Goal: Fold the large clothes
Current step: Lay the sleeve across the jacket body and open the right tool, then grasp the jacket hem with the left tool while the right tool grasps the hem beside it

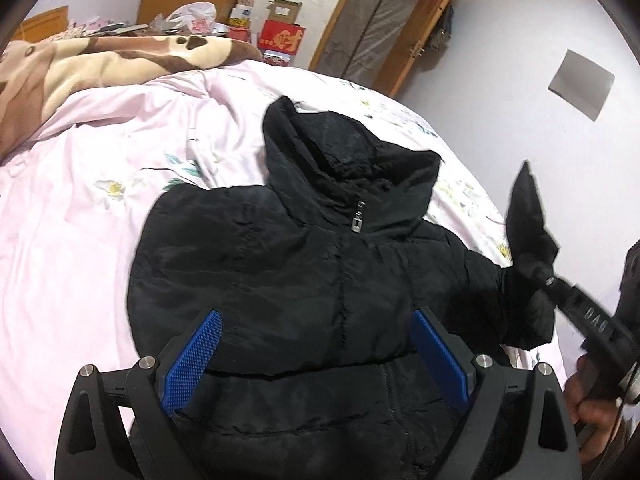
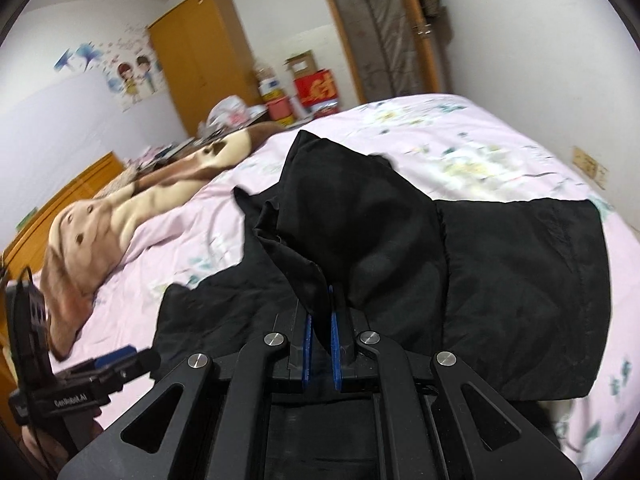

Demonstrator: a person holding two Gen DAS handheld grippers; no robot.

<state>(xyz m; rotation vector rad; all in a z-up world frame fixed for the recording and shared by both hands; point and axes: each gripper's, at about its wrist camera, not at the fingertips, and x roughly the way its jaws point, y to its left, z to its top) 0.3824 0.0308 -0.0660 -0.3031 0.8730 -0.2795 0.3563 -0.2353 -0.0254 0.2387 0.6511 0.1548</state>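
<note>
A black padded hooded jacket (image 1: 288,264) lies front up on the pink bedspread (image 1: 80,208), zipper closed, hood toward the far side. My left gripper (image 1: 316,320) is open with blue pads, hovering over the jacket's lower body. My right gripper (image 2: 319,304) is shut on the jacket's right sleeve (image 2: 360,220) and holds it lifted above the bed; it also shows in the left wrist view (image 1: 548,280) at the right, with the sleeve cuff (image 1: 528,216) sticking up. The left gripper shows at the lower left of the right wrist view (image 2: 120,356).
A brown and cream blanket (image 1: 80,64) lies bunched at the head of the bed. Boxes and bags (image 1: 280,32) stand beyond it by a wooden wardrobe (image 2: 200,52) and a door (image 2: 384,28). The bed's right edge (image 1: 480,184) is close to the wall.
</note>
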